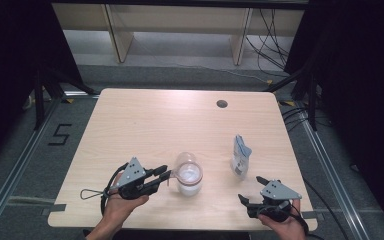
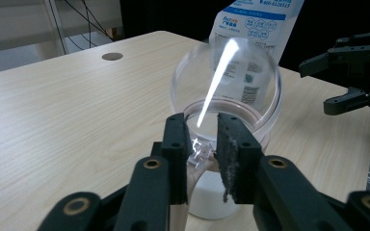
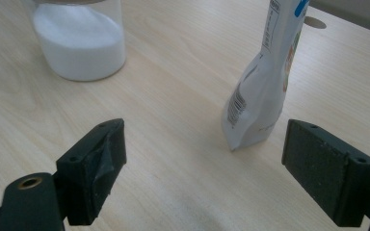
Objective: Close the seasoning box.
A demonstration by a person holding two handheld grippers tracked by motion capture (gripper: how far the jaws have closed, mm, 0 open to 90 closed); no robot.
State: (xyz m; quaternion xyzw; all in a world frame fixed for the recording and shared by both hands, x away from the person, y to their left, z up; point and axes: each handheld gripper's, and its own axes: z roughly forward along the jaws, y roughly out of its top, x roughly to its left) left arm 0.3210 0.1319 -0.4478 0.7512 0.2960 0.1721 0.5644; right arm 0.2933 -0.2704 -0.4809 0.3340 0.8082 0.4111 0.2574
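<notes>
A clear jar [image 1: 189, 183] holding white powder [image 3: 78, 39] stands near the table's front middle. Its clear domed lid [image 2: 226, 79] is hinged up, almost upright. My left gripper [image 1: 166, 173] comes at the jar from the left and is shut on the lid's clear tab [image 2: 199, 153], which sits between the pads. A white and blue pouch [image 1: 240, 155] stands upright to the right of the jar. My right gripper [image 1: 250, 188] hovers near the front right edge, open wide, with the pouch [image 3: 262, 91] ahead of its jaws and apart from them.
A round cable hole [image 1: 222, 104] sits at the far side of the wooden table [image 1: 145, 120]. Black curtains and stands flank the table, and wooden furniture legs [image 1: 119, 35] stand on the floor beyond it.
</notes>
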